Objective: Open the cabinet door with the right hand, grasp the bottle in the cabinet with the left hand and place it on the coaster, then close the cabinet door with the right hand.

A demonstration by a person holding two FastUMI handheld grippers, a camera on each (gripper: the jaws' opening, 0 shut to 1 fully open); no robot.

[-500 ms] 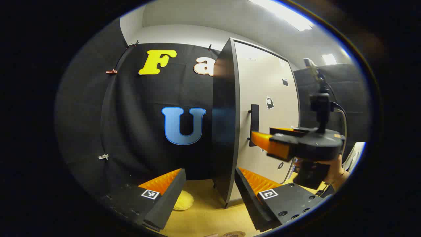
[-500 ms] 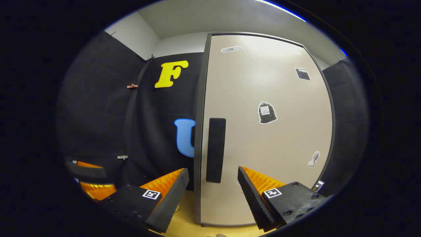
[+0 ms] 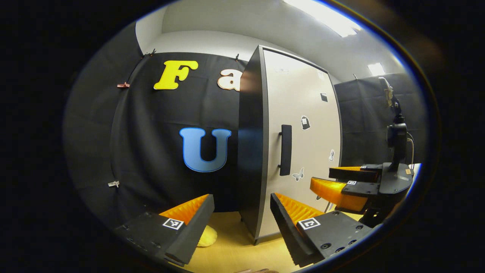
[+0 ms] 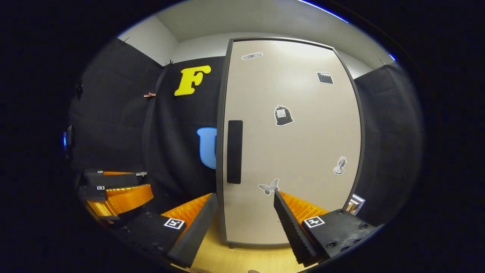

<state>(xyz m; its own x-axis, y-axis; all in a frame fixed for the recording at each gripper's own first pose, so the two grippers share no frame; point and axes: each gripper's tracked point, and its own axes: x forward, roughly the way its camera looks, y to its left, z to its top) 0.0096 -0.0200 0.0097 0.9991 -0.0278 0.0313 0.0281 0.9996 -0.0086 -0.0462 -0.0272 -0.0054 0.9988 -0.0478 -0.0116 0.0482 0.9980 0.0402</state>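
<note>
Cabinet door (image 4: 291, 144) stands closed ahead of the right gripper (image 4: 242, 216), whose fingers gape empty; the left gripper (image 3: 242, 216) is likewise spread, empty.

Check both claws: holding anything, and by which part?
Nothing is held. The left claw is open, with only the cabinet beyond it. The right claw is open too, short of the door handle, not touching it.

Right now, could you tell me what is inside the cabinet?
Its contents are hidden: the cabinet door is shut, showing only its handle and stickers. The right tool is open in front, not touching.
</note>
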